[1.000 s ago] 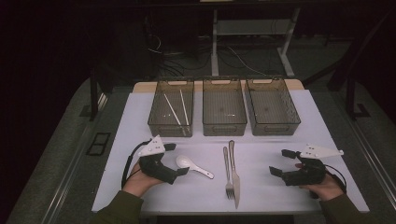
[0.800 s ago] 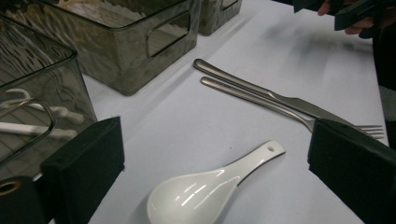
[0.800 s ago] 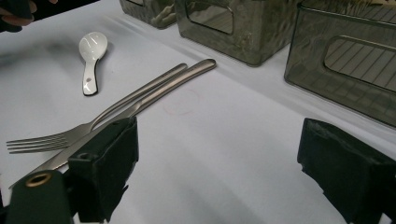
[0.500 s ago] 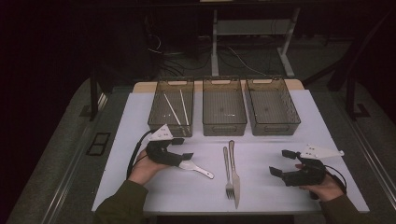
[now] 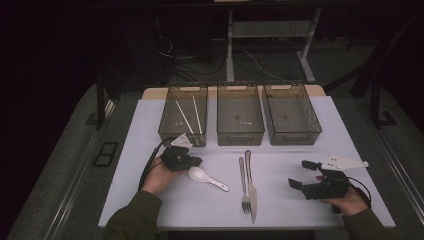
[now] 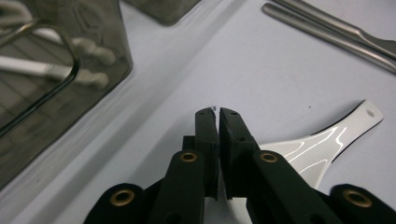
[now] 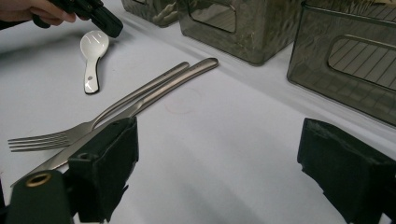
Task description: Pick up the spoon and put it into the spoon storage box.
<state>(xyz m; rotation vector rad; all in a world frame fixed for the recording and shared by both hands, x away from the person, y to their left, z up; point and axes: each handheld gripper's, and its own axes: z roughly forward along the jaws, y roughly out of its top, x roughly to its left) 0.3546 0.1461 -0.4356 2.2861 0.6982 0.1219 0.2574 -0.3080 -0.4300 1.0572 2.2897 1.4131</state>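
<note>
Spoon (image 5: 206, 178): we see the white spoon lying on the desk (image 5: 150, 130) in front of the left-hand bin, its bowl toward the left gripper and its handle running out toward the fork. In the left gripper view its handle (image 6: 322, 144) fans out to the right from under the jaws.
Left gripper (image 5: 187, 162): we have it low over the bowl end of the spoon, our left hand (image 5: 157, 175) behind it. Its jaws have just been closing and now stand pressed together, pad against pad. We see a tiny white sliver at their tips, but we cannot tell whether the spoon's rim is pinched there or merely lies below.
Right gripper (image 5: 300, 175): we hold it near the right front part of the desk, well apart from the spoon. Its jaws stand wide with nothing between them, only bare desk.
Fork (image 5: 243, 185): lies in the middle of the desk, tines toward us, just beside the knife.
Knife (image 5: 251, 187): lies on the fork's right, nearly parallel, the two touching or almost so near the handles.
Left bin (image 5: 184, 115): smoky see-through bin at the back left, with pale chopsticks (image 5: 186, 117) inside.
Middle bin (image 5: 240, 114): stands just beside the left one.
Right bin (image 5: 291, 114): stands next in the row, at the far side of the desk from our right gripper.
</note>
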